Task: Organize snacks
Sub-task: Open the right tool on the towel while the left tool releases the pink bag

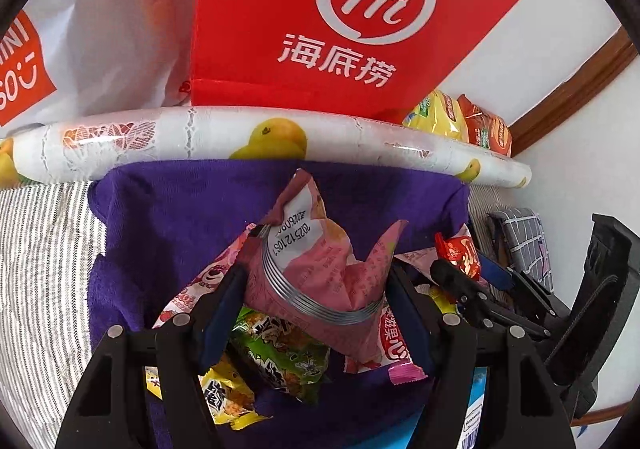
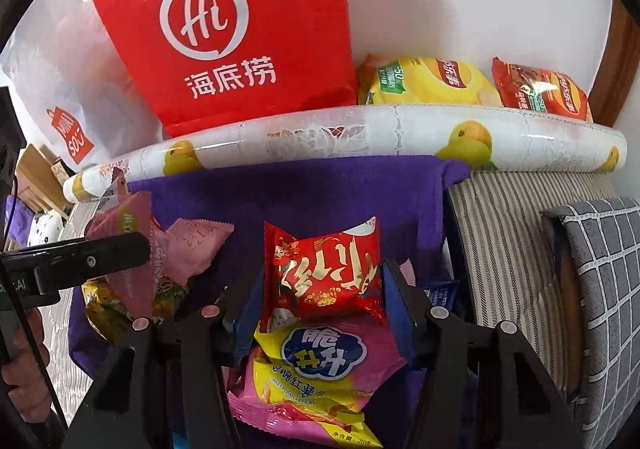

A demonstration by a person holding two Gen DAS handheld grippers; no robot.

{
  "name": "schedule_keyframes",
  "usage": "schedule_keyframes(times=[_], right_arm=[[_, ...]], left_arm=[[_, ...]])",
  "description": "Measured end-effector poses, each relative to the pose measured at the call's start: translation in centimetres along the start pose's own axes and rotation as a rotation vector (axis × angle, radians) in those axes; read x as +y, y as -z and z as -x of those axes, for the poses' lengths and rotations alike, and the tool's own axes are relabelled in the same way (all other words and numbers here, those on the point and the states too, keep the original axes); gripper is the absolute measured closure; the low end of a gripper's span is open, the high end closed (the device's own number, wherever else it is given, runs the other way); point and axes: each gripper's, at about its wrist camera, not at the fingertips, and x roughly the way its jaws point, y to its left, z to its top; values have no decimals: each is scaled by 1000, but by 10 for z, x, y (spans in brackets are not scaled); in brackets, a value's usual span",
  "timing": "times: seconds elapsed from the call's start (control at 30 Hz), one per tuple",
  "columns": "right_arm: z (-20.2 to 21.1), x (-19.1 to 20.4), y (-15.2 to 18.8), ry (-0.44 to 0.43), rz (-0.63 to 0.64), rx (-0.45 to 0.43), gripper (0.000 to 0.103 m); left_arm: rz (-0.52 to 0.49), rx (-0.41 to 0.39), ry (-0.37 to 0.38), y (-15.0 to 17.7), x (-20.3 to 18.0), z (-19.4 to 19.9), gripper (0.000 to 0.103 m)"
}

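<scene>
My left gripper (image 1: 316,301) is shut on a crumpled pink snack packet (image 1: 320,269) with a silver wire band (image 1: 288,289) around it. It holds the packet over a purple cloth (image 1: 180,217) strewn with snacks, a green packet (image 1: 284,353) and a yellow one (image 1: 228,401) right below. My right gripper (image 2: 322,301) is shut on a red snack packet (image 2: 324,269), its pads against both sides. Beneath that lies a pink-and-yellow sweet potato sticks bag (image 2: 316,369). Each gripper shows at the edge of the other's view: the right gripper (image 1: 460,277) and the left gripper (image 2: 120,249).
A rolled fruit-print sheet (image 1: 280,137) borders the cloth at the back. Behind it stand a red paper bag (image 1: 340,9) and a white plastic bag (image 1: 100,29); yellow chips (image 2: 424,85) and red chips (image 2: 540,89) sit at the back right. Striped fabric (image 2: 500,233) and a checked cushion (image 2: 600,269) lie to the right.
</scene>
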Motion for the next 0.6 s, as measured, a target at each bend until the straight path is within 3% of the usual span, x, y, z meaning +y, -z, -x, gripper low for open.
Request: schedule_keyframes(times=[0.3,0.6], right_arm=[[0,-1,1,0,-3,6,45],[-2,-2,1,-17,-17,30,37]], left_arm=[[-2,17,-6,1,-1,-5,33],[-20,21,-7,2,-1,-3,33]])
